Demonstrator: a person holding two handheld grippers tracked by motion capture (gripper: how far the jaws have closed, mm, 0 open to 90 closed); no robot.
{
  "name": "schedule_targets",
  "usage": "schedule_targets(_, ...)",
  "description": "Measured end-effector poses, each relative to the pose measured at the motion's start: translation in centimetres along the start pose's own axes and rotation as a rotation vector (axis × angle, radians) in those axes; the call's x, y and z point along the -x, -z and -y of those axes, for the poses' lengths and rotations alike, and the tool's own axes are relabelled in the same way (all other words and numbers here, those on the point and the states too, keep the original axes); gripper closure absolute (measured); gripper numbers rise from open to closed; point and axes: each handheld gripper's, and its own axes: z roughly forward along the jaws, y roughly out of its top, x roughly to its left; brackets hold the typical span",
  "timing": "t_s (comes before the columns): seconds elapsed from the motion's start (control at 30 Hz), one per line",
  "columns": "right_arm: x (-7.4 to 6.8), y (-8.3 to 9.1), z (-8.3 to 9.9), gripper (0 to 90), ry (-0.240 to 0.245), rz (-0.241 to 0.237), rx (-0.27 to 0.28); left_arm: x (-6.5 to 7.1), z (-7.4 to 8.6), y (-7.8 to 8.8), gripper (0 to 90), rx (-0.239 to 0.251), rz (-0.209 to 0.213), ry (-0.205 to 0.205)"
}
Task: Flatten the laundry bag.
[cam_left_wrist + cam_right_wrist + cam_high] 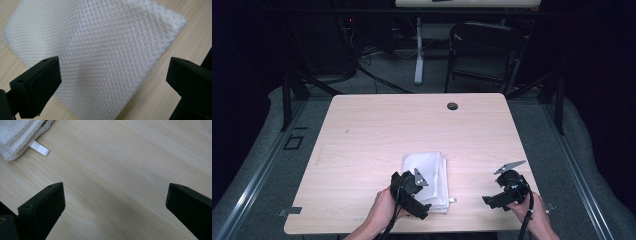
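One folded mesh cloth, long axis running near-to-far on table

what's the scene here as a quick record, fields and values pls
surface: light wood table
main item: folded white mesh cloth, near the front edge
cloth detail: small white tag sticking out at one corner
left gripper: over the cloth, jaws open
right gripper: over bare table to the cloth's right, jaws open
other: dark round grommet near the far edge

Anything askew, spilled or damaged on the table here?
Nothing stands out. The folded white mesh cloth lies flat on the wooden table, its small label tab sticking out at one edge. No spills or damage visible.
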Motion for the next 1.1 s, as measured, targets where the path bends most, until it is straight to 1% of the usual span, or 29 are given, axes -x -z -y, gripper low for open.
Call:
schedule_targets(0.07,0.0,0.0,0.0,2.0,0.0,0.0,0.0,0.2,-0.3,-0.3,0.0,0.002,0.008,-0.005)
schedule_targets(0.13,0.0,0.0,0.0,2.1,0.0,-0.001,0.0,0.6,-0.5,-0.6,0.2,0.003,0.004,-0.01)
schedule_targets(0.17,0.0,0.0,0.0,2.1,0.001,0.001,0.0,0.8,-0.8,-0.8,0.3,0.0,-0.005,-0.024)
schedule_targets(0.23,0.0,0.0,0.0,2.1,0.002,0.0,0.002,0.9,-0.9,-0.9,1.1,-0.001,-0.011,-0.029)
schedule_targets(0.27,0.1,0.0,0.0,2.2,0.007,0.002,-0.002,1.1,-1.0,-1.0,3.9,-0.002,-0.021,-0.033)
schedule_targets(0.3,0.1,0.0,0.0,2.2,0.006,0.0,-0.001,1.3,-1.1,-1.1,7.1,0.01,-0.031,-0.037)
schedule_targets(0.33,0.0,0.0,0.0,2.2,0.005,-0.003,0.003,1.3,-1.1,-1.1,9.4,0.01,-0.031,-0.037)
schedule_targets(0.37,0.0,0.0,0.0,2.2,0.003,-0.016,0.007,1.4,-1.2,-1.2,12.2,0.013,-0.04,-0.039)
schedule_targets(0.4,0.0,0.0,0.0,2.2,0.003,-0.016,0.007,1.4,-1.2,-1.2,17.0,0.013,-0.04,-0.039)
schedule_targets(0.43,0.0,0.0,0.0,2.3,0.004,-0.008,0.005,1.5,-1.1,-1.1,17.0,0.013,-0.042,-0.042)
schedule_targets(0.47,0.0,0.1,0.0,2.3,0.008,-0.011,0.004,1.4,-1.1,-1.1,17.7,0.018,-0.043,-0.045)
schedule_targets(0.5,-0.2,-0.2,0.2,2.3,-0.016,-0.015,0.043,1.5,-1.0,-1.1,19.0,0.027,-0.051,-0.041)
schedule_targets(0.53,-0.2,-0.2,0.2,2.5,-0.017,-0.016,0.042,1.4,-1.0,-1.0,27.2,0.032,-0.047,-0.046)
schedule_targets(0.57,-0.2,-0.2,0.2,2.6,-0.014,-0.011,0.038,1.4,-1.0,-0.9,31.2,0.041,-0.042,-0.049)
schedule_targets(0.6,-0.2,-0.2,0.2,2.6,-0.014,-0.011,0.038,1.4,-1.0,-0.9,31.2,0.049,-0.04,-0.046)
schedule_targets(0.63,-0.1,0.1,0.0,3.0,0.009,-0.004,0.002,1.4,-0.9,-0.8,37.6,0.056,-0.041,-0.046)
schedule_targets(0.67,-0.1,0.1,0.0,3.0,0.009,-0.004,0.002,1.4,-0.9,-0.7,37.6,0.064,-0.024,-0.049)
schedule_targets(0.7,-0.1,0.1,0.0,3.5,0.012,-0.005,-0.002,1.4,-0.8,-0.6,42.6,0.08,-0.024,-0.044)
schedule_targets(0.73,-0.1,0.1,0.0,3.8,0.011,-0.01,0.001,1.4,-0.8,-0.5,45.2,0.084,-0.023,-0.049)
schedule_targets(0.77,-0.1,0.1,0.0,3.9,0.013,-0.011,-0.001,1.4,-0.8,-0.4,53.7,0.089,-0.017,-0.058)
schedule_targets(0.8,-0.2,0.0,0.0,4.2,0.008,-0.022,0.015,1.4,-0.7,-0.3,53.7,0.099,-0.01,-0.056)
schedule_targets(0.83,-0.2,0.0,0.0,4.8,0.01,-0.024,0.018,1.4,-0.6,-0.3,57.8,0.108,-0.012,-0.055)
schedule_targets(0.9,-0.3,0.1,0.0,6.2,0.018,-0.021,0.017,1.3,-0.5,-0.1,67.1,0.119,-0.009,-0.061)
schedule_targets(0.93,-0.4,0.1,0.0,7.1,0.023,-0.027,0.011,1.3,-0.5,0.0,75.5,0.125,-0.009,-0.061)
schedule_targets(0.97,-0.5,0.1,0.0,8.4,0.022,-0.027,0.023,1.3,-0.5,0.2,77.7,0.128,-0.006,-0.062)
schedule_targets(1.0,-0.5,0.1,0.0,8.4,0.022,-0.027,0.023,1.2,-0.4,0.3,77.7,0.14,-0.015,-0.059)
schedule_targets(1.03,-0.5,0.3,-0.1,11.0,0.033,-0.018,0.023,1.2,-0.3,0.5,84.2,0.154,-0.014,-0.052)
schedule_targets(1.07,-0.6,0.3,-0.1,11.8,0.037,-0.016,0.021,1.1,-0.3,0.6,85.2,0.158,-0.013,-0.051)
schedule_targets(1.1,-0.9,0.0,0.1,12.9,0.0,-0.024,0.074,1.0,-0.2,0.8,86.4,0.172,-0.016,-0.043)
